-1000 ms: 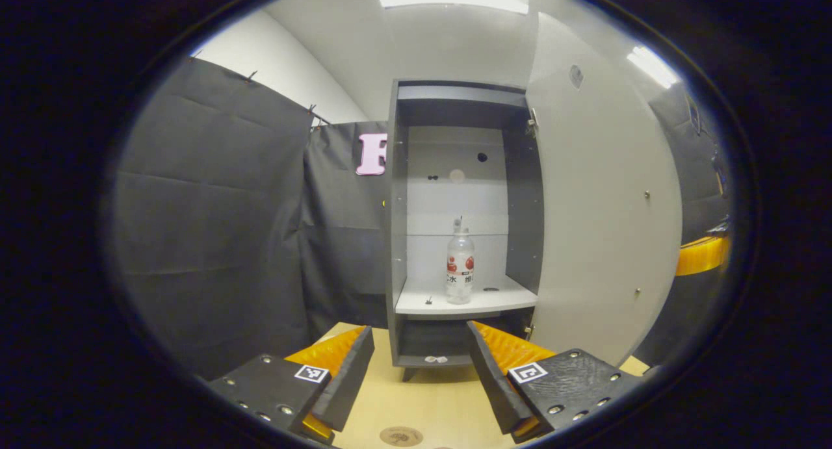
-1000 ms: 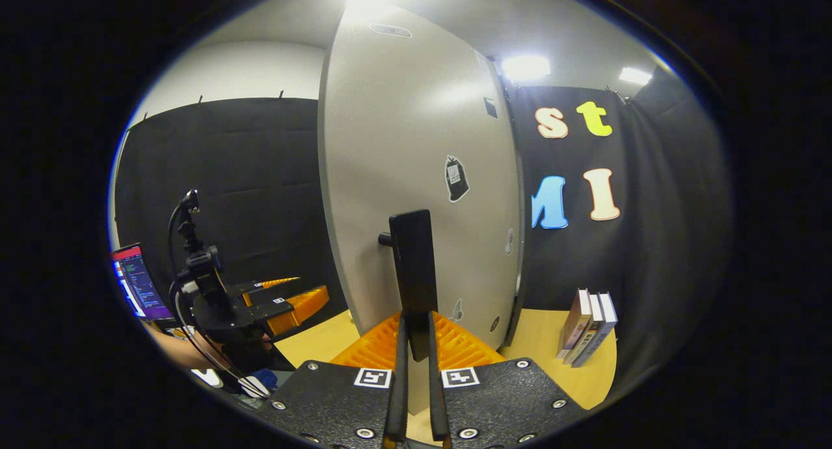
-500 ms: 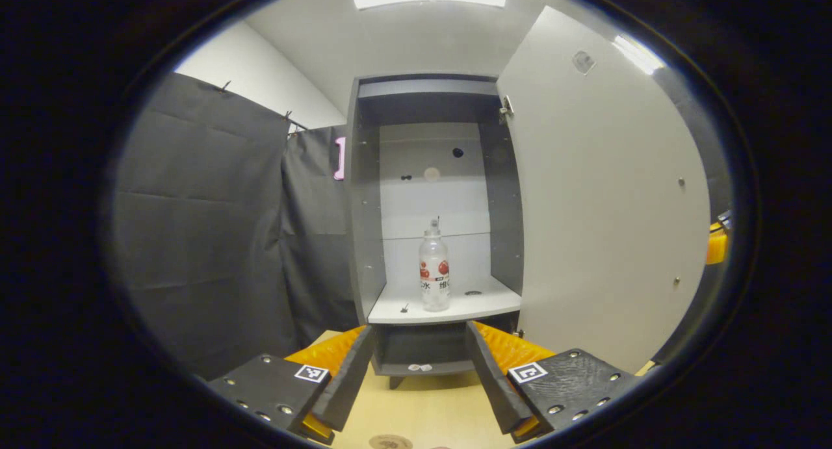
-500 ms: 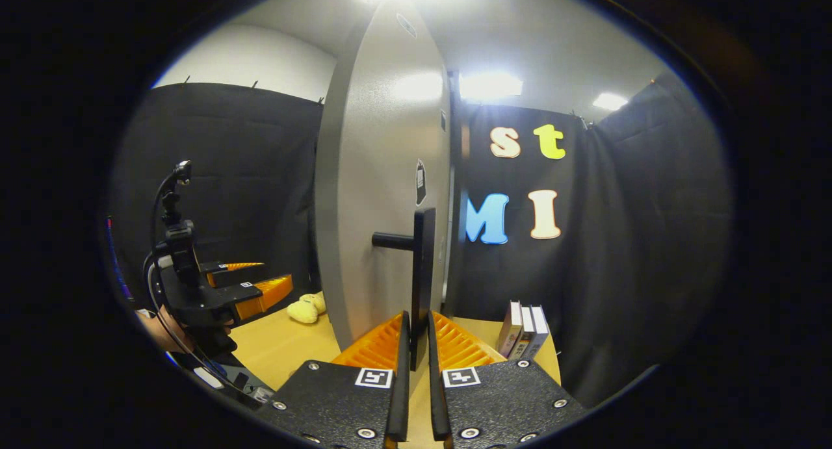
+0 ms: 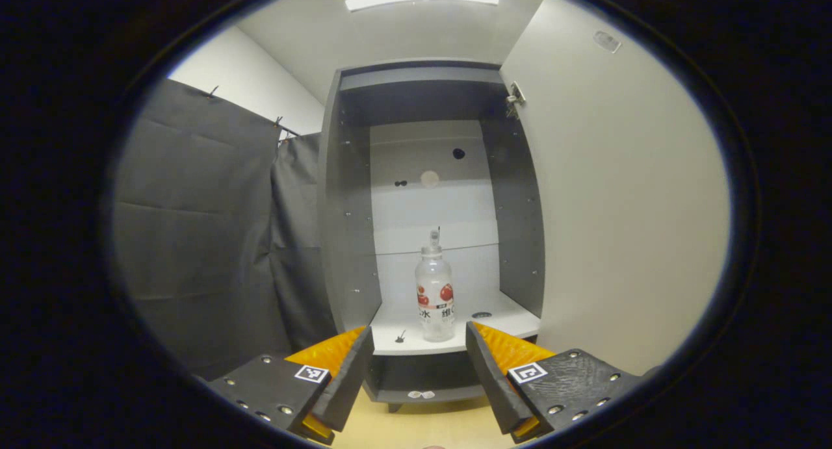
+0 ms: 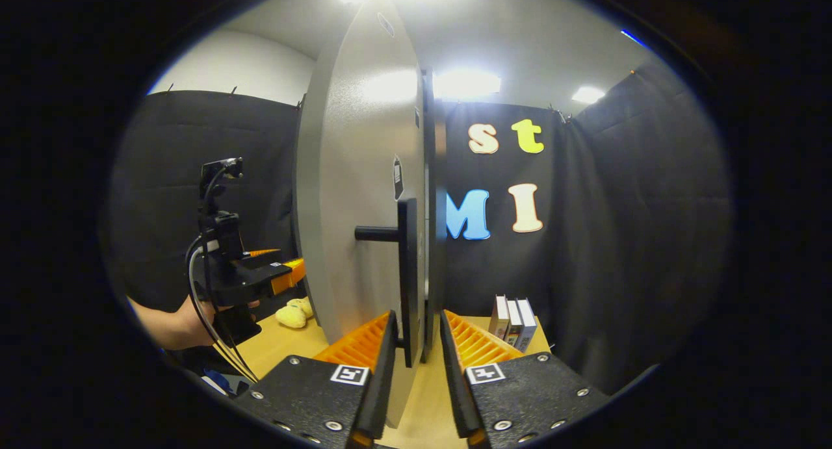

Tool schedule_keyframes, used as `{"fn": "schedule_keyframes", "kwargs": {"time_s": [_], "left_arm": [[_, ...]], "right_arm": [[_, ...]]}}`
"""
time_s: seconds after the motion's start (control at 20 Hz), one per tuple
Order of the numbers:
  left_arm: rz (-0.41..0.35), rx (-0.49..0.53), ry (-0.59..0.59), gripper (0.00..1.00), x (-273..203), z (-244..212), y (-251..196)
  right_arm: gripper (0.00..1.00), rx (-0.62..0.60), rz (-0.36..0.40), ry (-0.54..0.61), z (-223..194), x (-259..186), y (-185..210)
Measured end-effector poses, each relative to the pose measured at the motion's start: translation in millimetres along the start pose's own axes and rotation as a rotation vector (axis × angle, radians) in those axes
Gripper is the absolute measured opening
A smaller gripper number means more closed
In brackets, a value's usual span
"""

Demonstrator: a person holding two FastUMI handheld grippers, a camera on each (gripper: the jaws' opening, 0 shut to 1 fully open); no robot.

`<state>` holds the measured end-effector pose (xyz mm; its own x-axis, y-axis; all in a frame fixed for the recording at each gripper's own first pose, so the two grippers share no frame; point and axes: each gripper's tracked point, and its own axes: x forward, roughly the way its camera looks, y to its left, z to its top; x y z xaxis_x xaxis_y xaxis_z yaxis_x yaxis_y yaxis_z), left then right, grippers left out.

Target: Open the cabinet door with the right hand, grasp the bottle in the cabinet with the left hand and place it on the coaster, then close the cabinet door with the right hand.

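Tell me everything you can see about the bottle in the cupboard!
The bottle is a clear plastic one that looks see-through, with a pale cap on top and a white band carrying red round pictures around its middle. It stands upright, alone, on the white shelf inside the open cabinet, a little way back from the front edge. Nothing but the shelf touches it. The left gripper is open, pointed at it, not yet reaching it.

Parted fingers [image 6: 380, 364] astride door handle [image 6: 408, 273]
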<state>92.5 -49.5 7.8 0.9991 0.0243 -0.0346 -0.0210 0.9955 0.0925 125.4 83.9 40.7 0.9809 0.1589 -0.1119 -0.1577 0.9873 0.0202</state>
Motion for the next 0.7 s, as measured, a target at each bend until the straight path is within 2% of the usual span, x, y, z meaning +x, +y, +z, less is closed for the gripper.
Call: {"fn": "schedule_keyframes", "kwargs": {"time_s": [0.1, 0.15, 0.2, 0.25, 0.35, 0.45, 0.65, 0.7], "left_arm": [[0.010, 0.021, -0.010, 0.88, 29, -3, 0], [0.014, 0.036, -0.017, 0.85, 43, -1, -1], [0.014, 0.053, -0.018, 0.84, 55, -3, -2], [0.020, 0.064, -0.017, 0.88, 66, -4, -3], [0.034, 0.049, -0.020, 0.88, 88, -6, -2], [0.025, 0.019, -0.027, 0.88, 112, -9, -3], [-0.012, 0.042, -0.017, 0.88, 155, -18, -7], [-0.015, 0.047, -0.022, 0.84, 164, -19, -9]], "right_arm": [[0.68, 0.022, -0.046, -0.004, -1, -4, -13], [0.80, 0.033, -0.059, -0.005, 0, -6, -15], [0.82, 0.047, -0.064, -0.008, 0, -9, -16], [0.90, 0.052, -0.066, -0.012, 0, -12, -17], [0.95, 0.016, -0.109, -0.005, 1, -23, -28], [0.96, 0.010, -0.174, -0.038, 13, -36, -44], [0.95, 0.116, -0.280, -0.073, 23, -46, -72], [0.95, 0.142, -0.308, -0.077, 26, -48, -78]]}}
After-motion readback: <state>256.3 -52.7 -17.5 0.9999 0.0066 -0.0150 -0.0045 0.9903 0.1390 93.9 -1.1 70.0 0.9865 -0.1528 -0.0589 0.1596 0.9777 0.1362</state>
